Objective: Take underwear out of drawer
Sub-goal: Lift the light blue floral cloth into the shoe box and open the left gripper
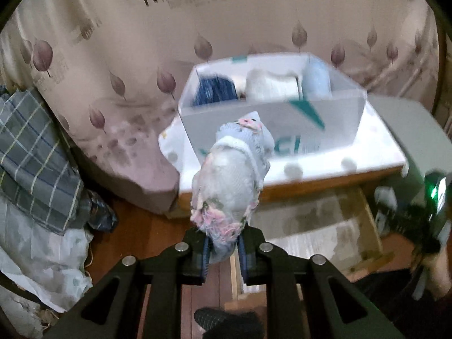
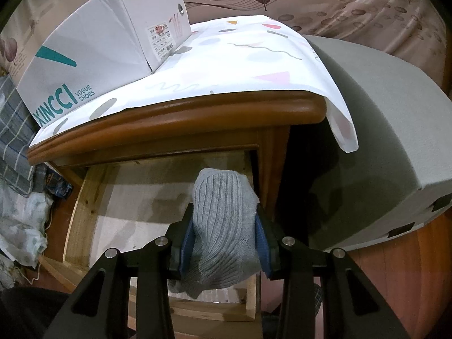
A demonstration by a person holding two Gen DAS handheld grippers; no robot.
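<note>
Between the pads of the left gripper (image 1: 223, 250) sits the floral underwear (image 1: 230, 186), a rolled pale-blue bundle with pink flowers. Jaws pinched narrow on its near end. Long axis runs straight away from the gripper, far end aimed up toward the shoe box (image 1: 271, 110). Bundle is in the air, above the open drawer (image 1: 308, 220) and in front of the nightstand (image 1: 325, 182).

Right gripper (image 2: 226, 240): jaws part-way closed, clamped on a grey ribbed knit roll (image 2: 223, 226). Its long axis also follows the fingers, tip pointing toward the back right corner of the drawer.

Shoe box stands open on the patterned cloth (image 2: 254, 65) covering the nightstand top; folded blue, white and light-blue items inside. Leaf-print bedding (image 1: 113, 42) behind. Plaid fabric (image 1: 34, 147) on the left.
</note>
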